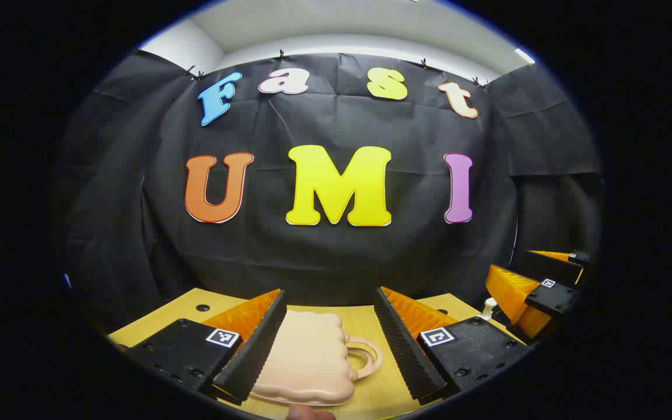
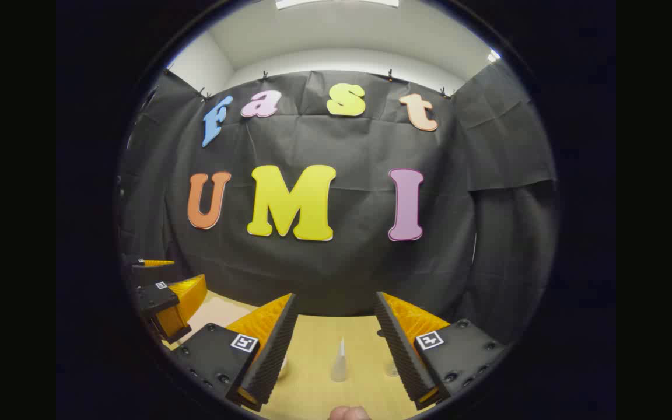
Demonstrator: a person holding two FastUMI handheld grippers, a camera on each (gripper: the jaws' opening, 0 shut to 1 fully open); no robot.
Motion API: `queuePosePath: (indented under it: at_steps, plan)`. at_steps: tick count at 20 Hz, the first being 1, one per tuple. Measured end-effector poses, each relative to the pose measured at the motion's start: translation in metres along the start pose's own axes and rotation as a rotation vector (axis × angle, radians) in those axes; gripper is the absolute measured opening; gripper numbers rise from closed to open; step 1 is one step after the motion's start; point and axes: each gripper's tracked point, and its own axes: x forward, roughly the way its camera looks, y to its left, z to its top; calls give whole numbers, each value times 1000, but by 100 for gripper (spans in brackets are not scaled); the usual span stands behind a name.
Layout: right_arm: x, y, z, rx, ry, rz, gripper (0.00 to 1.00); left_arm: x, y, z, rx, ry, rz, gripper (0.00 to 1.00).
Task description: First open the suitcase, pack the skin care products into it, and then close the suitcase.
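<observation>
A small pale pink suitcase [image 1: 307,361] lies flat on the wooden table [image 1: 365,318], lid down, its loop handle [image 1: 365,356] pointing right. My left gripper [image 1: 330,290] hovers over it, open, with a finger on each side and apart from the case. In the right gripper view my right gripper [image 2: 335,295] is open above a small clear bottle with a pointed tip [image 2: 340,361], which stands upright between the fingers without touching them. Two more small clear items [image 2: 391,367] [image 2: 282,364] peek out beside the fingers, partly hidden.
The right gripper [image 1: 522,271] hangs at the far right of the left gripper view, above a small white-capped item [image 1: 489,304]. The left gripper [image 2: 175,275] appears at the left edge of the right gripper view. A thumb tip [image 2: 347,413] shows at the bottom.
</observation>
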Motion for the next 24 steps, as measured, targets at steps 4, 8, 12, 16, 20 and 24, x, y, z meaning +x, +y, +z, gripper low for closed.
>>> queuePosePath:
  at_steps: [4, 8, 12, 16, 20, 24]
  plan:
    - [7, -8, 0, -6, -3, 3, 79, 4, -4, 2, 16, -10, -2, 96]
    - [7, -16, -3, 8, 4, -5, 79, 5, -6, 2, 20, -7, -1, 96]
    - [5, -18, -6, 10, 13, 3, 79, 4, -6, 1, 15, -5, 13, 96]
    - [5, -21, -8, 12, 19, 16, 80, 3, -7, -1, 25, 8, 15, 96]
    - [7, -29, -12, 10, 30, 17, 80, 2, -10, -7, 38, 26, 15, 96]
    - [5, -48, -19, -12, 48, 9, 80, 1, -33, -27, 89, 64, -38, 97]
